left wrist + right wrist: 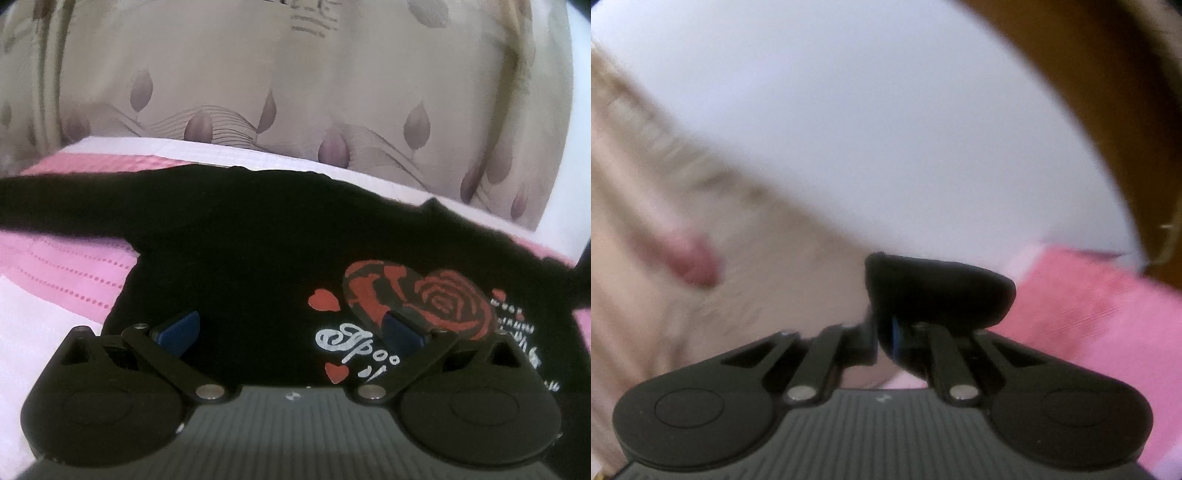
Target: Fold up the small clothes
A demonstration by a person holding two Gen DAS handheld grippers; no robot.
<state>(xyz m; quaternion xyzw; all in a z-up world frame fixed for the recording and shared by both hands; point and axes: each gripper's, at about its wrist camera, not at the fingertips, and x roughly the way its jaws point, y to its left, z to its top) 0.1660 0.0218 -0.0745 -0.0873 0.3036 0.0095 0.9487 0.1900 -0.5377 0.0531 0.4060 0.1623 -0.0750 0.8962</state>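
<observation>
A small black long-sleeved shirt (240,240) lies spread on a pink and white bed cover (55,269). It carries a red rose print (436,302) with white lettering, and one sleeve (55,199) stretches out to the left. My left gripper (291,326) hovers low over the shirt's front, open, its blue pads (181,330) wide apart with nothing gripped. In the blurred right wrist view, my right gripper (882,332) is shut on a bunched fold of black cloth (942,288), held up off the pink cover (1089,314).
A beige curtain (295,92) with purple leaf shapes hangs behind the far edge of the bed. The right wrist view shows a white wall (868,110), the same curtain (646,184) at the left and a brown wooden frame (1108,74) at the upper right.
</observation>
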